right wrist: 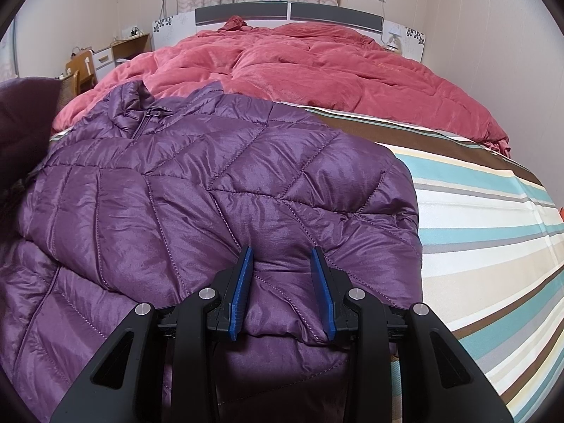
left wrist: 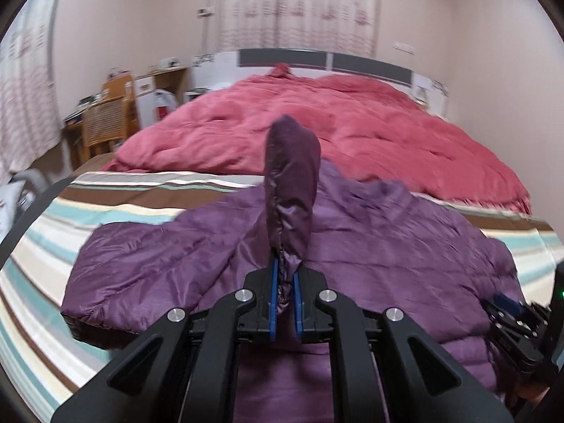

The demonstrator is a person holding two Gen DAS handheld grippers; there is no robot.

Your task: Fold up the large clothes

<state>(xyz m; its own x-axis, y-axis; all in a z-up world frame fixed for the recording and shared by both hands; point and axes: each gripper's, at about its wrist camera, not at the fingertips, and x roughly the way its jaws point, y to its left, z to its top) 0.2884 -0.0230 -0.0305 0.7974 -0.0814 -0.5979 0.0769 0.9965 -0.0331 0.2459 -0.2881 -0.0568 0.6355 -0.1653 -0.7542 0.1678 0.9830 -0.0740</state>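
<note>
A purple quilted puffer jacket (right wrist: pixel 197 183) lies spread on the striped bed sheet (right wrist: pixel 476 211); it also shows in the left wrist view (left wrist: pixel 158 257). My left gripper (left wrist: pixel 284 275) is shut on the jacket's sleeve (left wrist: pixel 292 176) and holds it lifted upright above the jacket. My right gripper (right wrist: pixel 282 257) is open, its blue pads (right wrist: pixel 243 282) resting on either side of a fold at the jacket's near right edge. The right gripper also appears at the right edge of the left wrist view (left wrist: pixel 507 320).
A rumpled red comforter (right wrist: pixel 299 70) covers the far half of the bed up to the headboard (right wrist: pixel 289 12). A wooden chair (left wrist: pixel 105 120) and desk stand left of the bed. Striped sheet is bare right of the jacket.
</note>
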